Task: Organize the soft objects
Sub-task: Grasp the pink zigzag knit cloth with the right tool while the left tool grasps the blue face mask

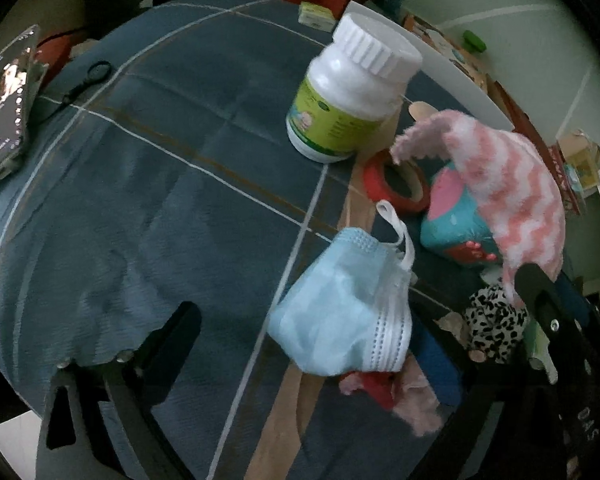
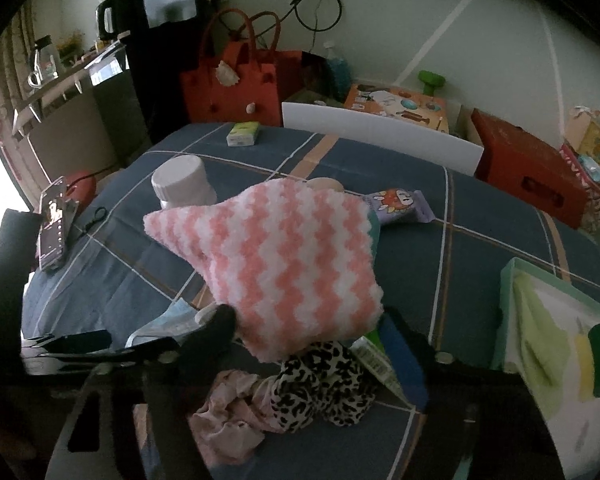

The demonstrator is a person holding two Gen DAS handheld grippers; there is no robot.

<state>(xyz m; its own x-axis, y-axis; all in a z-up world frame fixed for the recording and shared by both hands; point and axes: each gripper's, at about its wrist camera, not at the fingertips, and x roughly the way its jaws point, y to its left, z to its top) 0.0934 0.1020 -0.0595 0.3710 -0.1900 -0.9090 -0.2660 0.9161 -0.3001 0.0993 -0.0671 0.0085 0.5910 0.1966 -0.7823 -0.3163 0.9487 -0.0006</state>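
Observation:
A light blue face mask [image 1: 340,304] lies crumpled on the blue plaid tablecloth [image 1: 140,200]. My left gripper [image 1: 308,312] stands open around it, and its left finger [image 1: 180,320] is well clear of the mask. A fluffy pink-and-white zigzag cloth [image 2: 284,264] is raised off the table, with my right gripper [image 2: 310,318] shut on its lower edge. In the left wrist view the same cloth [image 1: 512,184] arches over a teal and pink soft toy [image 1: 456,216]. A leopard-print scrunchie [image 2: 324,384] and a pale pink fabric piece [image 2: 228,412] lie under the right gripper.
A white bottle with a green label [image 1: 340,108] and a red tape roll [image 1: 396,184] stand behind the mask. A phone [image 1: 8,120] lies far left. A mint tray [image 2: 512,280] with a green cloth sits right. A red bag [image 2: 236,92] and a white board [image 2: 380,136] line the back.

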